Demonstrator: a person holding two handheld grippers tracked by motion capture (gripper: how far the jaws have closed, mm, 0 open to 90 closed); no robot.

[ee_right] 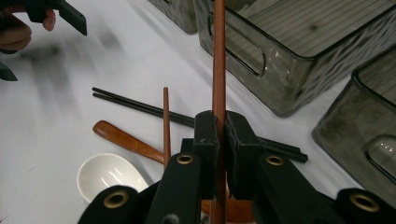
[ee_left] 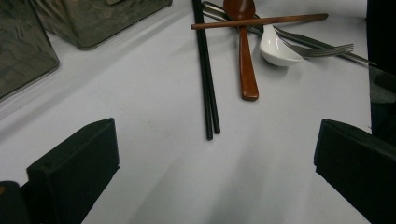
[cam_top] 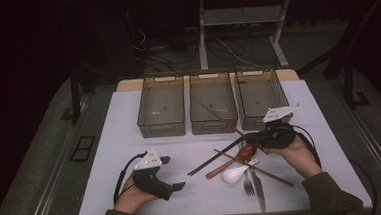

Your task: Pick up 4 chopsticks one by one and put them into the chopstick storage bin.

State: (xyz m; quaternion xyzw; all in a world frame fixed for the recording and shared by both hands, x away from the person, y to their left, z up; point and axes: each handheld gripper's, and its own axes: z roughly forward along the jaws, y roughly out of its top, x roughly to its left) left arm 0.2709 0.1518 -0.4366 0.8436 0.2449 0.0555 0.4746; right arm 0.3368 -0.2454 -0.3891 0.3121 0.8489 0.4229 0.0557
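Held brown chopstick [ee_right: 219,70] cut off by top edge.

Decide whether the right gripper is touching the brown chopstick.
Touching: in the right gripper view, the right gripper jaws press both sides of the brown chopstick.

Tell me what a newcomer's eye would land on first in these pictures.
First, the right claw, shut on a reddish-brown wooden chopstick that points up toward the three smoky see-through bins along the table's far edge. Next, the jumble of cutlery just in front of that hand: a black chopstick pair, a brown wooden spoon, a white soup spoon and a fork. The left claw hangs open over bare white tabletop.
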